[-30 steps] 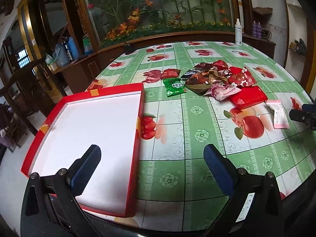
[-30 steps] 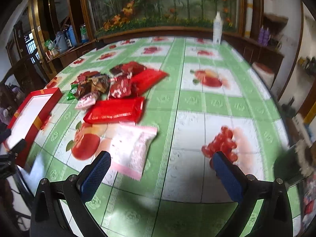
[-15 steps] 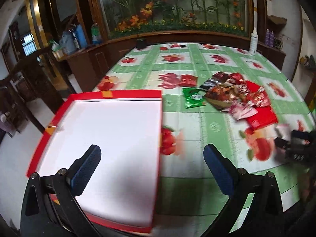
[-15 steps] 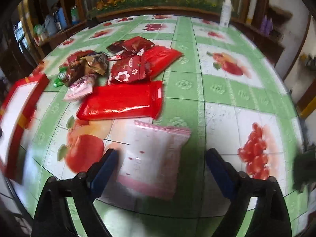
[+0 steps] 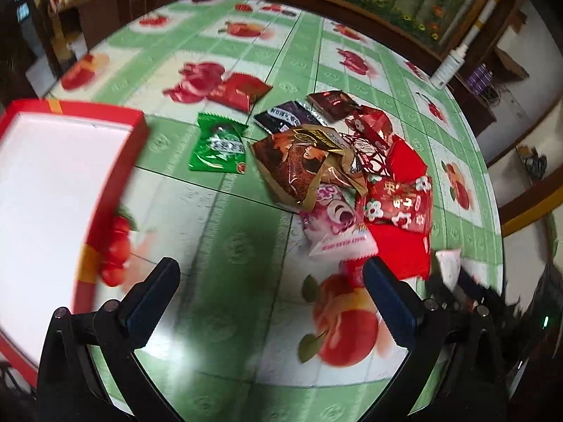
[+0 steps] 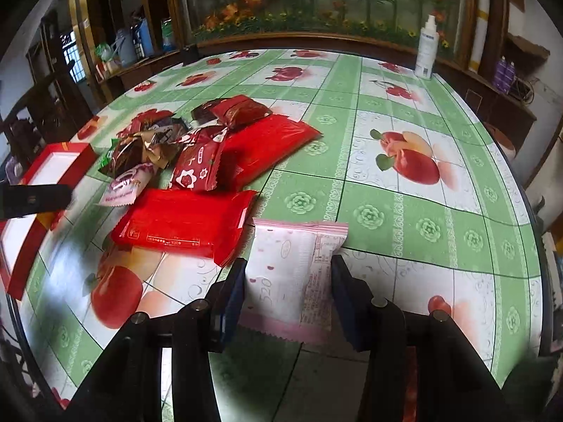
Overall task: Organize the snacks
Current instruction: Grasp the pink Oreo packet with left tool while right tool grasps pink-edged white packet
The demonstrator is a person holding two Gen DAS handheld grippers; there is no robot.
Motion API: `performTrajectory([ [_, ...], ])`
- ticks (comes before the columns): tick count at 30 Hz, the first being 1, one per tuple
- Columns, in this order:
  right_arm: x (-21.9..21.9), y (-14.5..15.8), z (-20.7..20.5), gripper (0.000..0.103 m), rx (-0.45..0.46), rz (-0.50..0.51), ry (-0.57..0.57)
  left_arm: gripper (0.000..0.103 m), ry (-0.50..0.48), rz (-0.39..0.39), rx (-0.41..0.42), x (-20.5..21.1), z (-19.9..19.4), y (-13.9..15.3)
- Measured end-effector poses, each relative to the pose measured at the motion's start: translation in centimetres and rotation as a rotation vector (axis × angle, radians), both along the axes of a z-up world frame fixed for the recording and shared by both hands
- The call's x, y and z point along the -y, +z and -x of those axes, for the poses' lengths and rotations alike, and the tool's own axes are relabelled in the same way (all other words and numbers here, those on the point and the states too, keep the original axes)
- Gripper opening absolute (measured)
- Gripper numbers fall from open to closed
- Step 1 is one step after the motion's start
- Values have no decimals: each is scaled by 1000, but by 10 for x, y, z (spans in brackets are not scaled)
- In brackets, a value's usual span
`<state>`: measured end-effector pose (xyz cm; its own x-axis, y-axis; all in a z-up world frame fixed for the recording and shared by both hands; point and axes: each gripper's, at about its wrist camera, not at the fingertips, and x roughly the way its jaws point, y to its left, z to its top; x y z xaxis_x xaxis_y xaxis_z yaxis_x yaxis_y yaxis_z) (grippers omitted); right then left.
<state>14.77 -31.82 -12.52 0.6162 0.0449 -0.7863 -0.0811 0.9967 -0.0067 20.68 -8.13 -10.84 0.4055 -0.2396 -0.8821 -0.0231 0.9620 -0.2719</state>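
Between the right gripper (image 6: 286,293) fingers (image 6: 230,299) sits the pink-white packet (image 6: 288,274), flat on the desk (image 6: 404,193). Fingers are closed in to both long edges, looks like touching, packet not lifted; whether the pinch is firm I cannot tell. Left gripper (image 5: 271,299) fingers (image 5: 151,299) are spread wide, holding nothing, hovering over bare desk well left of the packet.

Step in hand, my read: first pick, pink-white packet going to the red tray (image 5: 52,190). Next move calls for a firm squeeze, a lift, then a carry leftward across the desk to the tray, which lies well left of the packet and looks empty.

Around the packet: flat red pack (image 6: 183,223) just to its left, nearly touching its top corner, could drag along on the lift. Beyond that is the pile: red flowered bag (image 6: 197,165), big red pouch (image 6: 267,144), brown-gold bag (image 5: 299,165), pink swirl packet (image 5: 334,225), green packet (image 5: 218,147) nearest the tray. White spray bottle (image 6: 427,49) is at the far desk edge, well away from the packet. The pile sits between packet and tray, so carry high over it.
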Motion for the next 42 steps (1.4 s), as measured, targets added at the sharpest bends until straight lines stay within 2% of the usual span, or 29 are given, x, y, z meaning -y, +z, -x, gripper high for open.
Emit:
performTrajectory([
  [6,-4,-1,4,52,-7,-6,-2,103,46,22,-59,15,-19,-15],
  [11,-2,-1,5,52,-12,-34,-8,103,46,-14,-60,29,-30,-24],
  [13,-2,-1,6,52,-10,-30,-8,100,43,-33,-35,31,-32,-23],
  [16,-3,-1,6,52,-9,-27,-7,81,35,-39,-1,30,-33,-21],
  [18,-3,-1,6,52,-8,-30,-8,51,8,-45,23,30,-32,-19],
  [21,-2,-1,6,52,-6,-33,-6,35,-14,-24,26,21,-28,-19],
  [25,1,-1,5,52,-1,-56,-8,35,-24,10,14,5,-18,-19],
  [31,-3,-1,5,51,13,-30,-3,35,-66,-16,45,-12,16,-19],
  [36,-3,-2,5,49,17,-10,-6,35,-138,-43,82,-18,51,-17],
  [39,1,-1,7,48,15,-39,-26,35,-178,-40,114,-20,64,-10],
  [42,9,3,16,46,11,-135,-51,35,-198,-43,154,-24,75,-1],
])
